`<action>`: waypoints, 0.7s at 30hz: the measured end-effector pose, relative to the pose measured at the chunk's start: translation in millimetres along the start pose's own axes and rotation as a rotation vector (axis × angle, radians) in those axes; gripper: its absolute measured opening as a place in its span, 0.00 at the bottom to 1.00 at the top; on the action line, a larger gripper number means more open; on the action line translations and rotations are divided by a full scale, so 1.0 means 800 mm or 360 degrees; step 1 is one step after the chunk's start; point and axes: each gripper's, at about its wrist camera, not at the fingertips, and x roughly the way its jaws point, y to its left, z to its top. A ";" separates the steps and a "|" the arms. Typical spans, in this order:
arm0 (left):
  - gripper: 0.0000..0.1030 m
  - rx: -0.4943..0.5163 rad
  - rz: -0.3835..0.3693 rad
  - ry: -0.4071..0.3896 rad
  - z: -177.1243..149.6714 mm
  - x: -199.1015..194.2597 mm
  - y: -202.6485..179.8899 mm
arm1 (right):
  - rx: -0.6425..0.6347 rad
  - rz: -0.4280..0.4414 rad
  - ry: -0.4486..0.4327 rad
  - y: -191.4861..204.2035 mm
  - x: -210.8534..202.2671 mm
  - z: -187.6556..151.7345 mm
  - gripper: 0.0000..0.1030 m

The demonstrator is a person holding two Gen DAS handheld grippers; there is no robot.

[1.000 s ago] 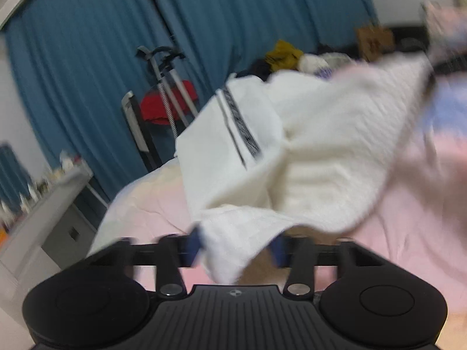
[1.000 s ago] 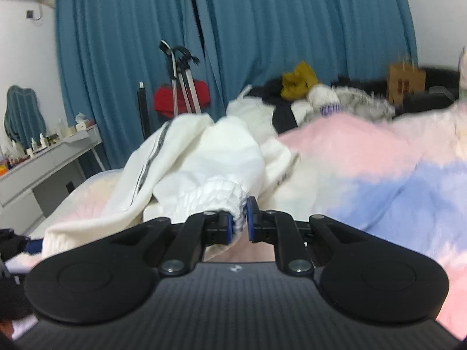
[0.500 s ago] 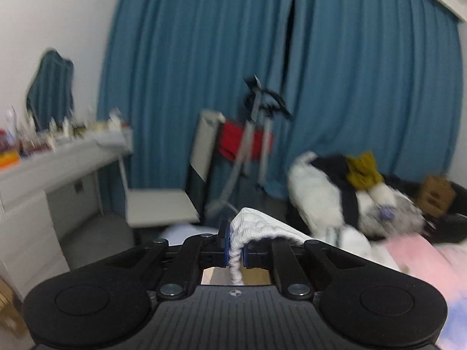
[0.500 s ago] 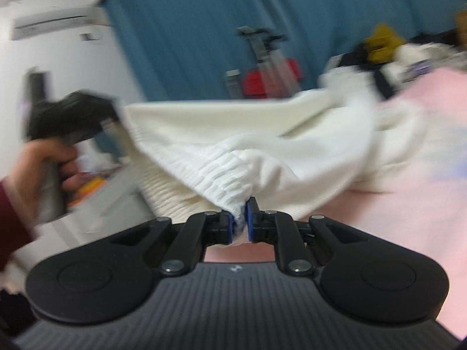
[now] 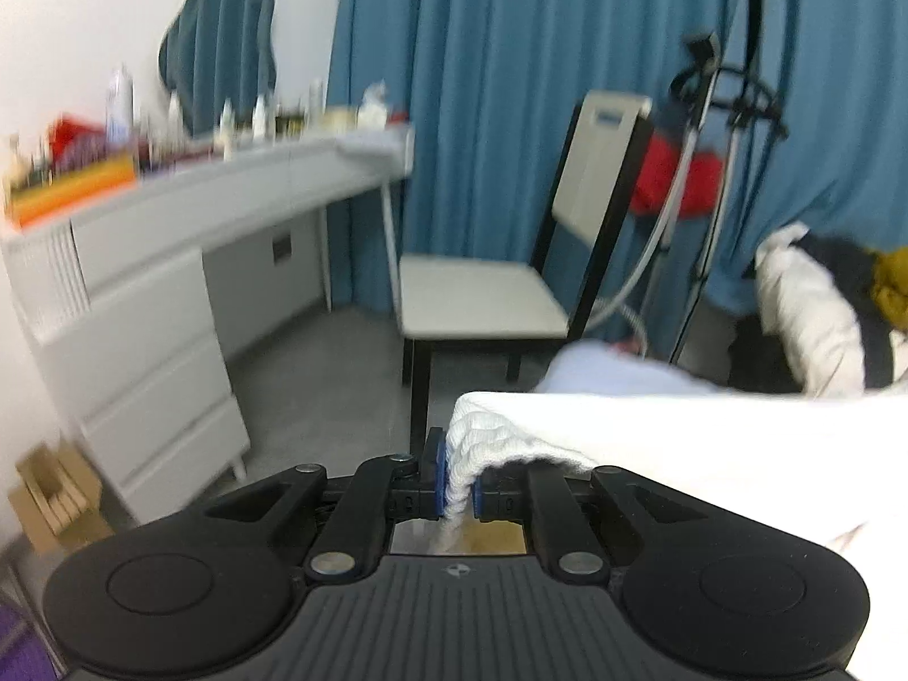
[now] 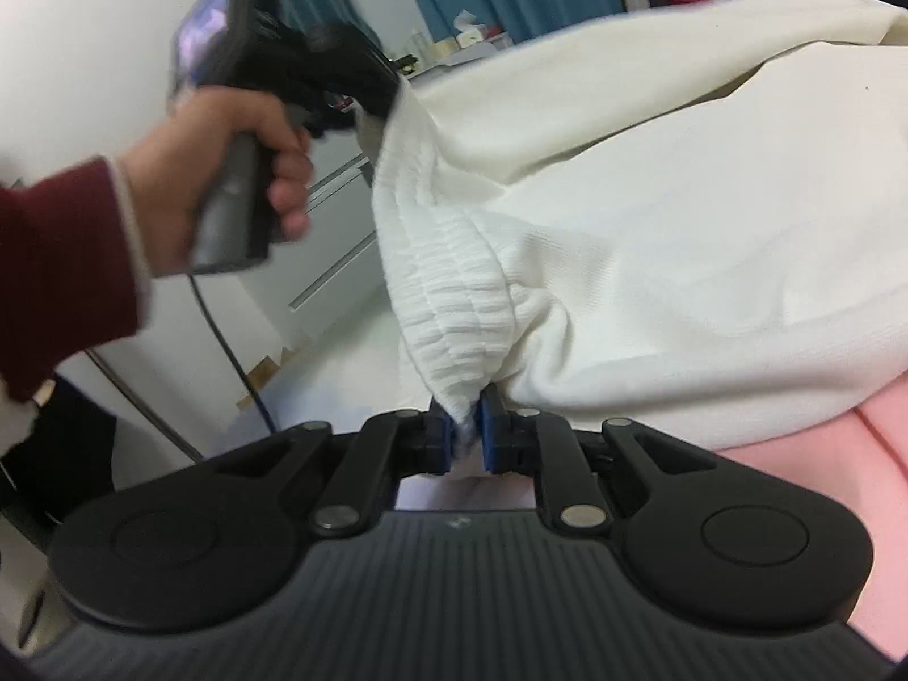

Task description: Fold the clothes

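Note:
A white knit garment [image 6: 652,215] with a ribbed elastic waistband hangs stretched between my two grippers. My left gripper [image 5: 455,489] is shut on one end of the waistband [image 5: 482,442]; the cloth runs off to the right. My right gripper [image 6: 466,425] is shut on the other end of the waistband [image 6: 454,306]. In the right wrist view the left gripper [image 6: 391,96] shows at upper left, held in a hand with a dark red sleeve, pinching the band's far end. The rest of the garment drapes right over a pink blanket [image 6: 823,476].
A white dresser [image 5: 170,261] with bottles on top stands at left. A white chair [image 5: 511,284] with black legs stands ahead before blue curtains [image 5: 511,57]. A pile of clothes [image 5: 823,306] lies at far right. A cardboard box [image 5: 51,499] sits on the floor.
Both grippers lifted the garment off the bed and pulled its waistband taut. The left gripper closed on the band and swung left toward the dresser; the right turned to face it.

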 end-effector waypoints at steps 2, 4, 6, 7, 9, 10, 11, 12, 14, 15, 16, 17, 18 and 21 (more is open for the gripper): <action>0.10 -0.0036 -0.0022 0.0021 -0.017 0.007 0.013 | -0.0007 0.0015 -0.0005 0.000 -0.004 0.003 0.15; 0.12 -0.0056 -0.0060 0.0004 -0.027 0.003 0.021 | -0.0068 0.0009 -0.0018 0.008 -0.014 0.004 0.18; 0.16 -0.0056 -0.0085 -0.0015 -0.035 -0.005 0.025 | -0.0130 0.0003 -0.0030 0.016 -0.023 0.006 0.25; 0.30 -0.0044 -0.0086 -0.0023 -0.042 -0.013 0.026 | -0.0160 -0.0013 -0.0043 0.019 -0.029 0.005 0.30; 0.51 -0.0023 -0.0073 -0.0036 -0.053 -0.033 0.028 | -0.0213 -0.0024 -0.0066 0.027 -0.038 0.002 0.39; 0.56 -0.0016 -0.0056 -0.0042 -0.058 -0.046 0.030 | -0.0236 -0.0020 -0.0076 0.031 -0.041 0.000 0.52; 0.59 -0.0002 -0.0055 -0.0051 -0.064 -0.064 0.031 | -0.0270 -0.0014 -0.0091 0.035 -0.042 -0.016 0.61; 0.67 0.0013 -0.0058 -0.0062 -0.071 -0.083 0.033 | -0.0307 0.0005 -0.0119 0.042 -0.044 -0.023 0.81; 0.75 0.0044 -0.0064 -0.0082 -0.084 -0.121 0.036 | -0.0371 0.0032 -0.0170 0.053 -0.055 -0.032 0.92; 0.80 0.0059 -0.0067 -0.0092 -0.090 -0.140 0.037 | -0.0394 0.0022 -0.0168 0.057 -0.059 -0.032 0.92; 0.81 0.0075 -0.0070 -0.0103 -0.097 -0.159 0.038 | -0.0417 0.0011 -0.0166 0.061 -0.064 -0.032 0.92; 0.82 0.0090 -0.0073 -0.0113 -0.104 -0.178 0.040 | -0.0418 -0.0004 -0.0172 0.064 -0.072 -0.032 0.92; 0.85 0.0105 -0.0076 -0.0123 -0.110 -0.197 0.041 | -0.0414 -0.0010 -0.0184 0.064 -0.086 -0.031 0.92; 0.89 0.0124 -0.0135 -0.0184 -0.129 -0.260 0.027 | -0.0412 -0.0042 -0.0235 0.071 -0.107 -0.022 0.92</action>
